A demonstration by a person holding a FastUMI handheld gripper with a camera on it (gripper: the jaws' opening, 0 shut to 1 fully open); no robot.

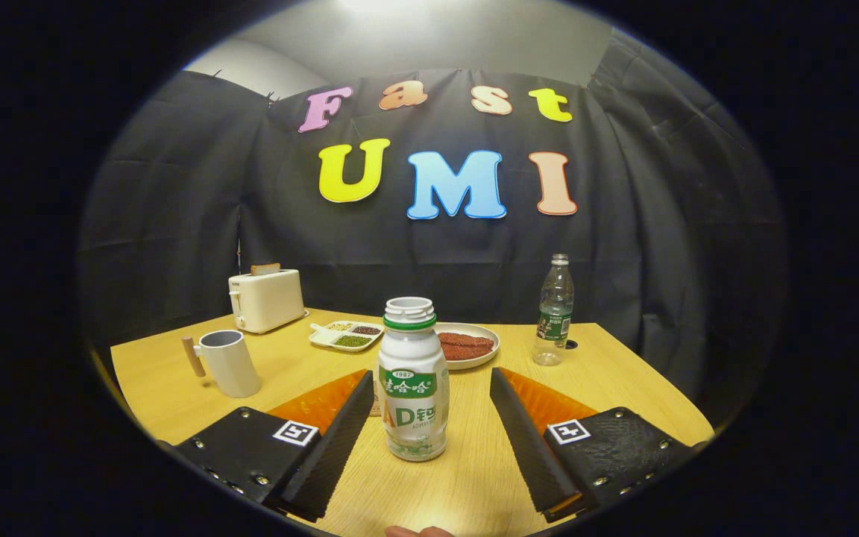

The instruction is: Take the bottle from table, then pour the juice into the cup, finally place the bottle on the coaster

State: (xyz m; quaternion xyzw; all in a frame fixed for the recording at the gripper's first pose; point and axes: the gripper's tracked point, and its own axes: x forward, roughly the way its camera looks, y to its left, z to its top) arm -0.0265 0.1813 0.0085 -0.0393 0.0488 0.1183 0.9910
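- Pale wood makes up the table (623, 403), which spreads across the lower half of the gripper view below the black cloth wall.
- At lower centre the gripper (429, 384) stands wide open, its two fingers spread to either side and gripping nothing.
- Between the fingers, upright on the table, stands the bottle (412, 380): white, with a green band at the neck, a green label, and its mouth uncapped.
- It sits closer to the left finger; a narrow gap shows on that side and a wider one on the right, so neither finger touches it.
- To the middle left, well apart from the bottle, stands the cup (229, 362), white, with a wooden handle sticking out to its left.
- Behind the cup, near the wall, sits a cream toaster (266, 299) with a slice of bread poking from its top.
- Just beyond the bottle to its left lies a white divided tray (346, 335) holding small heaps of green, dark and yellowish grains.
- Just behind the bottle to its right lies a plate (470, 345) with reddish-brown food on it.
- Further right stands a clear plastic water bottle (554, 311), upright, with a green label.
- At the very bottom centre a fingertip (418, 532) of the person's hand peeks in.
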